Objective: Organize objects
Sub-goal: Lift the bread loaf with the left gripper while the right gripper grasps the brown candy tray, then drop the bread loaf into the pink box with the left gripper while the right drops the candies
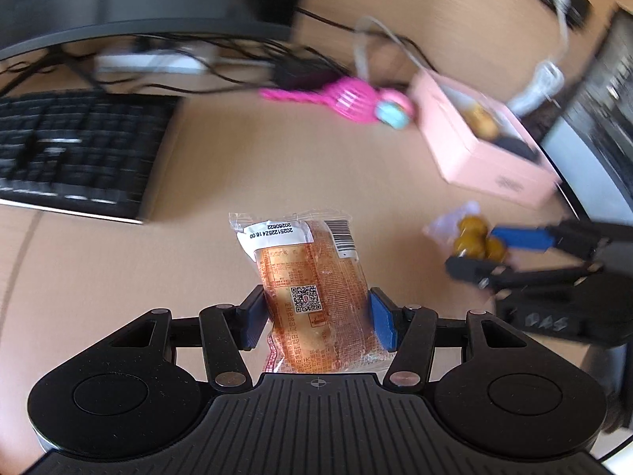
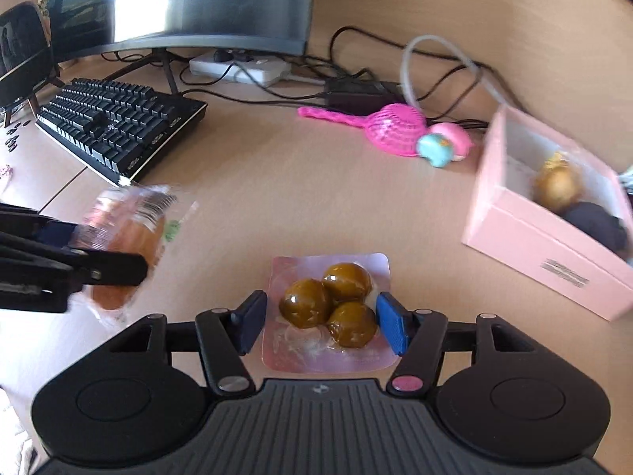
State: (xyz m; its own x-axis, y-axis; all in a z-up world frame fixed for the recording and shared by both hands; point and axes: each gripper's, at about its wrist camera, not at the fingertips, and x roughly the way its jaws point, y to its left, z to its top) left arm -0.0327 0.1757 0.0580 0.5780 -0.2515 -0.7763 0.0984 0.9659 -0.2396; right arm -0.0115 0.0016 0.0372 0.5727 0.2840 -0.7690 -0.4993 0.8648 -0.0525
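My left gripper [image 1: 316, 316] is shut on a clear-wrapped orange bread packet [image 1: 308, 277], held above the wooden desk; it also shows in the right wrist view [image 2: 126, 237]. My right gripper [image 2: 320, 324] is shut on a pink packet of three brown balls [image 2: 328, 304], also seen in the left wrist view [image 1: 474, 237]. An open pink box [image 2: 546, 237] stands to the right with a golden round item [image 2: 558, 186] and a dark item [image 2: 597, 221] inside; the box shows in the left wrist view [image 1: 482, 146] too.
A black keyboard [image 2: 118, 126] and monitor [image 2: 221, 0] sit at the back left. A pink hairbrush [image 2: 379, 126] and a pink-and-blue toy [image 2: 443, 146] lie near the box. Cables and a white power strip [image 2: 241, 67] run along the back.
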